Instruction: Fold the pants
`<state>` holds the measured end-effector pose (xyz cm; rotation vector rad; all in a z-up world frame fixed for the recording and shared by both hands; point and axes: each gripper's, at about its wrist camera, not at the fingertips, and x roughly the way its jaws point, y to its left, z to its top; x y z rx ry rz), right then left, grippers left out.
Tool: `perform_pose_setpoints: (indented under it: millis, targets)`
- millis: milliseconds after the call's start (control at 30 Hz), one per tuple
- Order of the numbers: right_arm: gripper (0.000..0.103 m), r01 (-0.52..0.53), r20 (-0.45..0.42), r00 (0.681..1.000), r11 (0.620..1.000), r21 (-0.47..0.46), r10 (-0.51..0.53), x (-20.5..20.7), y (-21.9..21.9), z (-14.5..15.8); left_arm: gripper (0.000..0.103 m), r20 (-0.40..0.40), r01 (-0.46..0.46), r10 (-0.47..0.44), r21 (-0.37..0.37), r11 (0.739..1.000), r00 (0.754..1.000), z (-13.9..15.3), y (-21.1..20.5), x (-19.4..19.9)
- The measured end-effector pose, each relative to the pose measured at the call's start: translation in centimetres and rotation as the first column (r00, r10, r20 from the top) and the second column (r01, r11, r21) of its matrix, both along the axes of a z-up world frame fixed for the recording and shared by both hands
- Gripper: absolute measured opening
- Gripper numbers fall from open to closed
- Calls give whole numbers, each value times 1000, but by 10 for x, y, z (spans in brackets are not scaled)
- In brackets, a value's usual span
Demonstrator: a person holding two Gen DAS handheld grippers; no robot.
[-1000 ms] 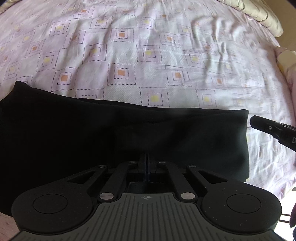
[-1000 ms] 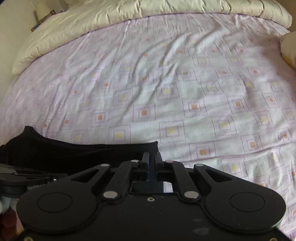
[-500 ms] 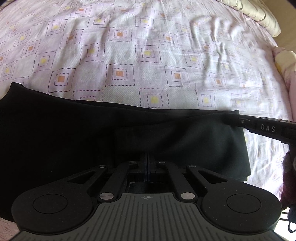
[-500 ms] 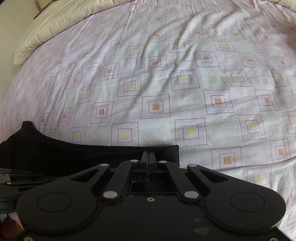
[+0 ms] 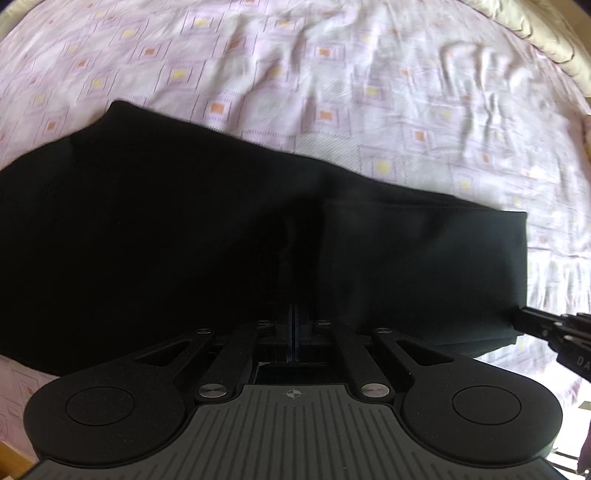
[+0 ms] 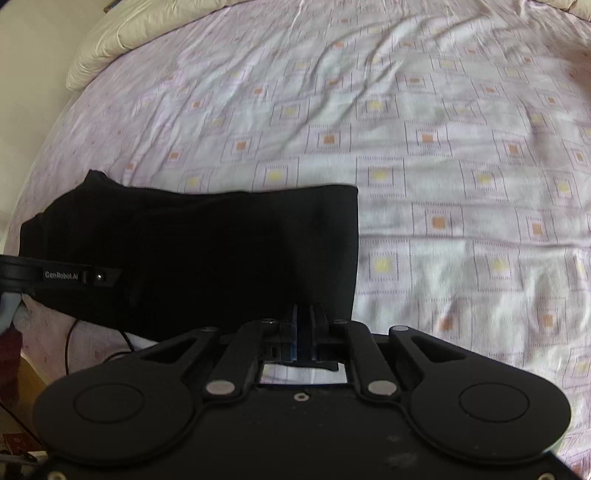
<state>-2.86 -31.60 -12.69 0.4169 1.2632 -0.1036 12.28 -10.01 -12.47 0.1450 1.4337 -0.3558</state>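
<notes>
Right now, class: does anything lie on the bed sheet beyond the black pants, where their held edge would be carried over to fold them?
Nothing visible does. The left gripper and right gripper are both shut on the near edge of the pants. Beyond the pants, only wrinkled patterned bed sheet shows, up to the cream quilt at its far edge.

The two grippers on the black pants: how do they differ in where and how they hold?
The left gripper bites the near edge partway along the black pants, while the right gripper holds near the end corner. The left gripper's fingers are pressed fully together; the right gripper's fingers show a thin gap with cloth in it. Both are shut on the pants' near edge, above the patterned sheet.
</notes>
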Motion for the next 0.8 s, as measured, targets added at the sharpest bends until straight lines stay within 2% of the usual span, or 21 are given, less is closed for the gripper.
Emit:
perform_pose_setpoints:
  millis: [133, 200, 333, 500, 600, 733, 800]
  targets:
    - [7, -12, -20, 1000, 1000, 0, 12, 2, 0, -12, 2, 13, 16, -17, 25, 1000, 1000, 1, -2, 1]
    - [7, -24, -14, 1000, 1000, -1, 24, 4, 0, -10, 2, 55, 4, -6, 41, 999, 998, 12, -1, -1]
    - [13, -30, 54, 998, 999, 35, 29, 1, -3, 10, 2, 117, -104, 102, 16, 994, 988, 36, 20, -11]
    - [15, -23, 121, 993, 996, 80, 13, -5, -4, 30, 2, 194, -237, 229, 15, 972, 954, 61, 54, -30]
    - [15, -35, 144, 989, 995, 94, 21, -7, 3, 36, 2, 223, -280, 276, -15, 960, 935, 73, 77, -38]
    - [16, -39, 156, 987, 995, 89, 25, -2, 17, 41, 4, 251, -284, 293, -71, 956, 923, 82, 102, -39]
    - [17, -35, 159, 987, 996, 83, 21, -1, 27, 44, 10, 256, -281, 297, -95, 955, 920, 82, 111, -36]
